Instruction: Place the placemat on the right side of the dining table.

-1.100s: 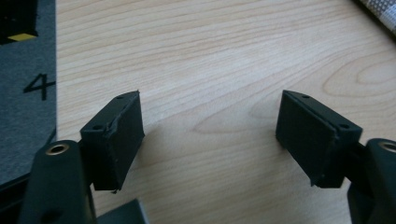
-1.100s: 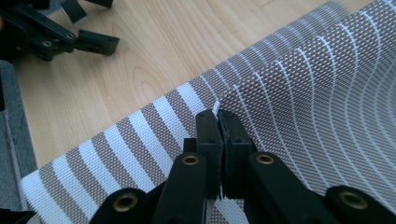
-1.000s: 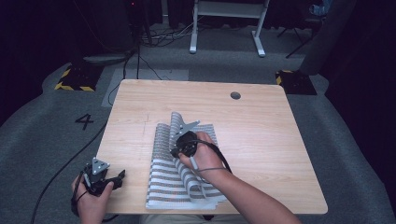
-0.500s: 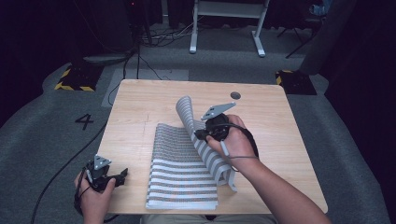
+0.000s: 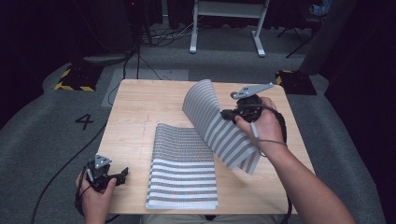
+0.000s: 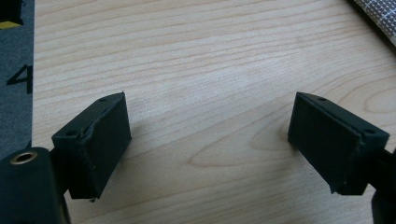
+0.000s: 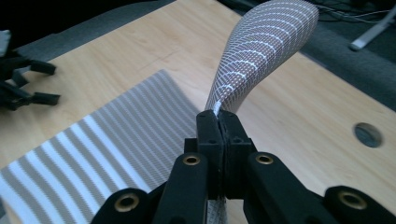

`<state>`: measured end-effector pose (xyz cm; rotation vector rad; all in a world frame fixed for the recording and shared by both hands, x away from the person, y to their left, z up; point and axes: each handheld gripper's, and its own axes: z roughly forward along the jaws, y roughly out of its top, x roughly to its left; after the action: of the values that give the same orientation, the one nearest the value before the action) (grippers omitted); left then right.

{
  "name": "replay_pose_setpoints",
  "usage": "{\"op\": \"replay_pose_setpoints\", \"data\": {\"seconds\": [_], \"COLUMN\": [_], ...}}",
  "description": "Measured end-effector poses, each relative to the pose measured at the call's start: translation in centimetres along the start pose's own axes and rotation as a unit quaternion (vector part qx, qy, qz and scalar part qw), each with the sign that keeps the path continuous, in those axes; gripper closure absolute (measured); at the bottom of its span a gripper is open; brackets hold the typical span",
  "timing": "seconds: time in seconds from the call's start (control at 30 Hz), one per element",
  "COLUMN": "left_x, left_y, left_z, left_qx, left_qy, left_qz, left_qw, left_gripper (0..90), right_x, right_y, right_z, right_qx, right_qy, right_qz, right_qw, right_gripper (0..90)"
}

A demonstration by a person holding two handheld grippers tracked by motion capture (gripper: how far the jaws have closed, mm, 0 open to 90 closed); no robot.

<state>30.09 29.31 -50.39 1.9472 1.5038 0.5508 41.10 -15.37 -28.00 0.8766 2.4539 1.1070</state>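
High view: pale wood-grain table (image 5: 140, 116), rectangular, with a round dark hole near its far right corner. Striped grey-and-white woven cloth (image 5: 187, 172) flat on the middle of the top, near edge at the table's front edge; right-hand flap lifted clear and curled over in an arch above the right half. Right gripper (image 5: 227, 113) pinched shut on the edge of that raised flap, held in the right hand (image 5: 261, 123), cable trailing along the forearm. Left gripper (image 5: 122, 173) at the near left corner, held low in the left hand (image 5: 95, 196), apart from the cloth. Grey carpet around, numeral 4 (image 5: 84, 121) marked on it at left, yellow-black hazard blocks (image 5: 74, 79) and a white frame (image 5: 229, 23) beyond. Left gripper view: two black rectangular pads spread wide over bare wood, nothing between; cloth corner (image 6: 378, 16) at upper right. Right gripper view: black jaws pressed together on a thin fold of fine mesh weave rising and curling above; flat striped portion below left, table hole (image 7: 368, 134) at right.
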Motion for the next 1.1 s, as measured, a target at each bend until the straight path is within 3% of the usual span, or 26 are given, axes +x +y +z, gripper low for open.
{"op": "replay_pose_setpoints", "data": {"seconds": [0.37,0.4,0.5,0.83,1.1], "left_x": [0.0,0.0,0.0,0.0,0.1], "left_y": [0.0,0.0,0.0,0.0,0.1], "left_z": [0.0,0.0,0.0,0.0,0.1], "left_qx": [0.000,0.000,0.000,0.000,-0.001], "left_qy": [0.000,0.000,0.000,0.000,0.000], "left_qz": [0.000,0.000,0.000,0.000,0.000], "left_qw": [1.0000,1.0000,1.0000,1.0000,1.0000], "left_gripper": [13.2,13.2,13.2,13.2,13.2], "right_x": [-5.9,-5.9,-8.0,-12.7,-15.1], "right_y": [-0.9,-0.9,-1.3,-2.9,-4.3], "right_z": [-3.3,-3.3,-4.1,-6.0,-7.3], "right_qx": [-0.010,-0.010,-0.010,-0.004,0.011], "right_qy": [-0.062,-0.062,-0.081,-0.132,-0.182], "right_qz": [0.026,0.026,0.035,0.067,0.057], "right_qw": [0.9977,0.9977,0.9960,0.9890,0.9815], "right_gripper": [89.1,89.1,89.1,89.2,89.1]}}
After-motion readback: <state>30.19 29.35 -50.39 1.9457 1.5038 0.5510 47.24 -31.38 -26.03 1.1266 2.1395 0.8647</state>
